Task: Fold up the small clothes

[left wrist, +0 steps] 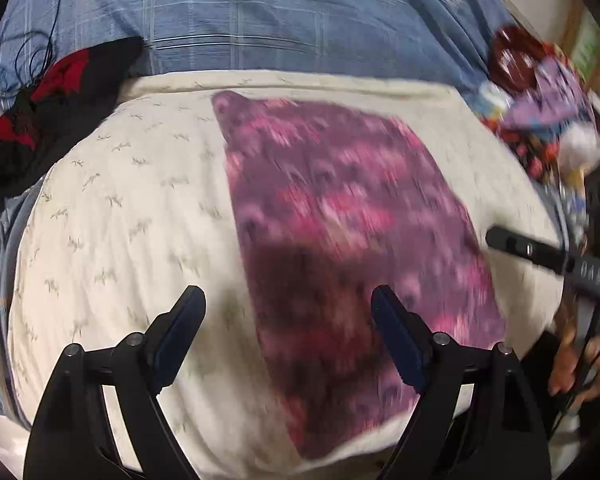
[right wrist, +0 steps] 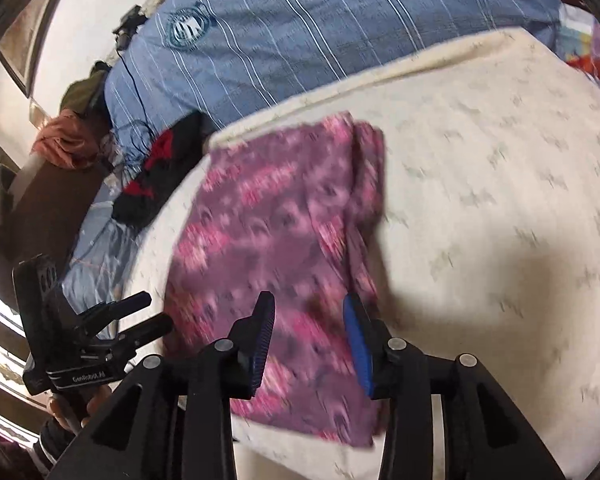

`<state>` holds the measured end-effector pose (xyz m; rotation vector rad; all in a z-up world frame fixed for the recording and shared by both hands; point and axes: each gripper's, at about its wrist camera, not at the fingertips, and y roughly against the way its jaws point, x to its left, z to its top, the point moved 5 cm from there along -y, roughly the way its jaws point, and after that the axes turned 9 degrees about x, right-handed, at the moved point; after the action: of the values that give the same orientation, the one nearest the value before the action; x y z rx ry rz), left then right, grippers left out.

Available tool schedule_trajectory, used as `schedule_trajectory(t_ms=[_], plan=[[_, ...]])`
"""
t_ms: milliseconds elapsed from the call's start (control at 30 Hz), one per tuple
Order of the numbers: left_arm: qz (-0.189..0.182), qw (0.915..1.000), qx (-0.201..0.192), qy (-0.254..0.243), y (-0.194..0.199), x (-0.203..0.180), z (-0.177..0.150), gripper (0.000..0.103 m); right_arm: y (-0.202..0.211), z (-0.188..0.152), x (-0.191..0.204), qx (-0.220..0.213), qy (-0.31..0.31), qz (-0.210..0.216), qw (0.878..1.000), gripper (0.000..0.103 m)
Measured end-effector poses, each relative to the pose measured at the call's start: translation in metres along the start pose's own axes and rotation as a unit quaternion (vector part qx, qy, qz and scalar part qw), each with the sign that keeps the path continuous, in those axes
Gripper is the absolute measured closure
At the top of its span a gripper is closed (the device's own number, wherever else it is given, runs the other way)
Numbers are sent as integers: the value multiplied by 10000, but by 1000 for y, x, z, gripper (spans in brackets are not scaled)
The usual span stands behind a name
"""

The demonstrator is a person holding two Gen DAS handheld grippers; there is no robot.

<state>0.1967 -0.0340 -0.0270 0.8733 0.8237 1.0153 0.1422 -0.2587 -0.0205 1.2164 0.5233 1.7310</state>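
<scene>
Garment (left wrist: 340,248), purple-pink, lies flat and folded on cream cloth (left wrist: 120,208) over the bed. Left claw (left wrist: 288,300) and right claw (right wrist: 310,306) hover above it, both released, grasping nothing.

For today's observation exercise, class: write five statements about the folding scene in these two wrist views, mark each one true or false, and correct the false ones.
1. The purple-pink garment lies flat on the cream cloth. True.
2. The left gripper is clamped on the garment. False: its jaws stand open and hold nothing.
3. A black and red garment lies beside the cream cloth, on the blue striped sheet. True.
4. The right gripper is shut. False: its jaws stand apart above the purple-pink garment.
5. The purple-pink garment is crumpled into a ball. False: it is spread out in a roughly rectangular shape.
</scene>
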Motion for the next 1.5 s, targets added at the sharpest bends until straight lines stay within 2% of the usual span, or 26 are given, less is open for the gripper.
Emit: schedule_trajectory(t_ms=[100, 167, 200, 233, 333, 367, 433, 467, 500, 567, 667, 700, 767, 800, 867, 933, 1000, 1067, 1100, 1133, 1200, 1267, 1300, 1333, 1400, 1500], plan=[[-381, 9971, 301, 594, -23, 18, 20, 17, -10, 18, 5, -182, 69, 72, 9998, 63], [-329, 9953, 508, 760, -41, 24, 21, 17, -26, 23, 3, -111, 128, 78, 9998, 63], [-269, 9940, 685, 812, -56, 26, 19, 15, -40, 23, 1, 49, 194, -82, 9998, 65], [-365, 9931, 681, 885, -63, 29, 19, 9, -47, 22, -1, 114, 266, -199, 9994, 65], [-383, 9935, 647, 857, -59, 27, 21, 9, -49, 24, 2, 143, 525, -300, 9981, 65], [-525, 9932, 613, 834, -55, 27, 24, 9, -44, 27, 2, 146, 448, -188, 9987, 65], [-723, 9924, 474, 872, -46, 30, 36, 9, -29, 42, -5, -143, 121, 180, 9997, 64], [-740, 9920, 403, 942, -43, 34, 46, 9, -23, 51, -13, -282, -87, 256, 9992, 61], [-744, 9917, 381, 974, -42, 36, 52, 9, -21, 60, -22, -368, -281, 257, 9986, 52], [-713, 9904, 372, 1126, -47, 44, 69, 9, -30, 81, -39, -336, -674, 252, 9968, 50], [-854, 9846, 630, 1392, -67, 54, 88, 9, -54, 101, -47, -178, -854, 380, 9955, 50], [-899, 9812, 795, 1511, -77, 56, 92, 9, -66, 105, -48, -62, -859, 289, 9959, 51], [-904, 9797, 833, 1583, -77, 58, 95, 9, -81, 111, -43, 64, -690, 195, 9974, 70], [-906, 9809, 755, 1548, -72, 58, 95, 9, -79, 115, -35, 41, -425, 198, 9989, 97], [-733, 9859, 450, 1433, -63, 55, 99, 9, -62, 116, -28, -338, -257, 228, 9988, 99], [-344, 9894, 445, 1339, -73, 54, 103, 9, -55, 116, -34, -525, -351, 130, 9979, 99], [-76, 9906, 684, 1181, -94, 52, 102, 8, -80, 112, -47, -52, -382, -230, 9990, 99], [84, 9930, 564, 1035, -85, 48, 103, 9, -81, 109, -46, -110, -290, -348, 9989, 99], [101, 9938, 511, 982, -77, 46, 103, 9, -74, 110, -44, -168, -304, -380, 9987, 95], [65, 9948, 397, 931, -65, 44, 102, 9, -63, 109, -40, -301, -351, -324, 9984, 88], [-118, 9963, 55, 848, -39, 38, 93, 9, -46, 105, -30, -493, -236, 63, 9985, 88], [-89, 9977, -135, 651, -26, 28, 79, 9, -31, 94, -16, -644, 110, 319, 9974, 88], [-36, 9983, -124, 568, -30, 22, 73, 9, -32, 89, -14, -585, 237, 365, 9973, 87], [59, 9988, 50, 487, -42, 19, 63, 9, -40, 82, -15, -420, 328, 299, 9981, 88], [226, 9974, 504, 472, -70, 21, 54, 8, -67, 71, -25, 46, 288, -131, 9995, 90], [57, 9966, 417, 707, -59, 31, 47, 9, -63, 68, -36, 15, 127, -101, 9999, 91]])
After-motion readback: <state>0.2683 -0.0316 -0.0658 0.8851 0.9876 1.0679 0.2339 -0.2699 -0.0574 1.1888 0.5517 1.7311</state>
